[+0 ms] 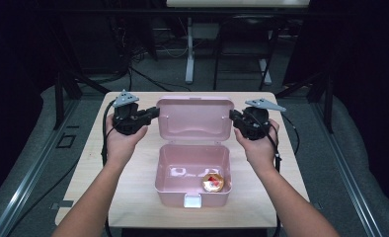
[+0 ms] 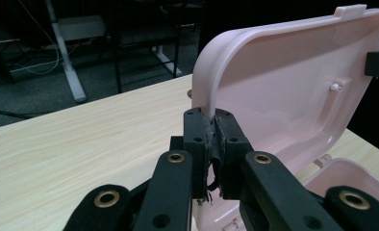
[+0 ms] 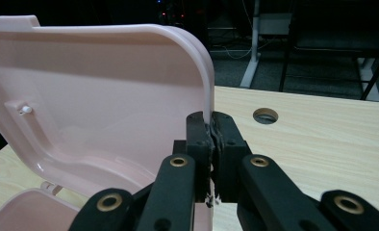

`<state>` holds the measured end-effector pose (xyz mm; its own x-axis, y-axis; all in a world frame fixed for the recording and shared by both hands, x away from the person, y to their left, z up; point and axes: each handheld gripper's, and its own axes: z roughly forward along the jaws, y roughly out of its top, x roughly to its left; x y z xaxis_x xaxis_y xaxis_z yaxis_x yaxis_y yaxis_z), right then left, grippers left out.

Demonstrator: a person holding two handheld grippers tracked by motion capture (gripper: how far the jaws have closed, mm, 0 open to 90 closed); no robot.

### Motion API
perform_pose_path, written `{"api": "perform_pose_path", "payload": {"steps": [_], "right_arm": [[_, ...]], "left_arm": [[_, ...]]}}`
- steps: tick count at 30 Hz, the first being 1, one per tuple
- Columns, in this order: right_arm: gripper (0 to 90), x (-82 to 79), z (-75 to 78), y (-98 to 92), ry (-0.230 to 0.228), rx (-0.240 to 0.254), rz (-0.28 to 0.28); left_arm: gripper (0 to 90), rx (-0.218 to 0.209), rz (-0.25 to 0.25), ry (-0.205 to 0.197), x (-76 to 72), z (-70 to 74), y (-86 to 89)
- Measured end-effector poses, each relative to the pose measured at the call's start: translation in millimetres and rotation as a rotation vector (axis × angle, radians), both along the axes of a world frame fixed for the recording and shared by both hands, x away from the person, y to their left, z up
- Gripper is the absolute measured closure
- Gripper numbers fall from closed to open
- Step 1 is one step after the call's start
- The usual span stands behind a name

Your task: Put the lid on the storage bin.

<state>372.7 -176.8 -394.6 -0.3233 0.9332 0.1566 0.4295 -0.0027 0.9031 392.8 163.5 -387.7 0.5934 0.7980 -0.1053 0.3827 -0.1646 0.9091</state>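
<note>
My left claw (image 1: pixel 155 112) pinches the lid (image 1: pixel 195 118) by its near edge. My right claw (image 1: pixel 232 116) clamps the opposite edge. The lid stands upright between them.

Your two forearms come in from the near edge and angle outward, wrists roughly level with each other. Your left hand (image 1: pixel 119 140) wraps the left gripper (image 1: pixel 154 112) from below and behind, its jaws pointing inward toward your right side. In the left gripper view those jaws stand pressed nearly together, pinching the thin side edge of the pink lid (image 2: pixel 293 91). Your right hand (image 1: pixel 257 143) mirrors this, carrying the right gripper (image 1: pixel 232 116) with its jaws pointing inward. In the right gripper view they are clamped on the lid's opposite edge.
</note>
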Motion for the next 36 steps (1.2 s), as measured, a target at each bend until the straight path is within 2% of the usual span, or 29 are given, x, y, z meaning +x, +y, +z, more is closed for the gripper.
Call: {"api": "perform_pose_path", "payload": {"steps": [22, 31, 36], "right_arm": [[86.3, -15.4, 2.0, -1.1, -0.026, -0.025, 0.028], [84.5, -19.3, 2.1, -1.1, -0.036, -0.015, 0.043], [84.0, -24.4, 3.3, -2.6, -0.040, -0.010, 0.060]], "left_arm": [[85.4, 0.012, -0.026, -0.012, -15.2, 3.9, 2.7], [85.2, 0.009, -0.035, -0.013, -20.0, 3.5, 5.9], [85.1, 0.023, -0.042, -0.019, -26.1, 4.3, 6.2]]}}
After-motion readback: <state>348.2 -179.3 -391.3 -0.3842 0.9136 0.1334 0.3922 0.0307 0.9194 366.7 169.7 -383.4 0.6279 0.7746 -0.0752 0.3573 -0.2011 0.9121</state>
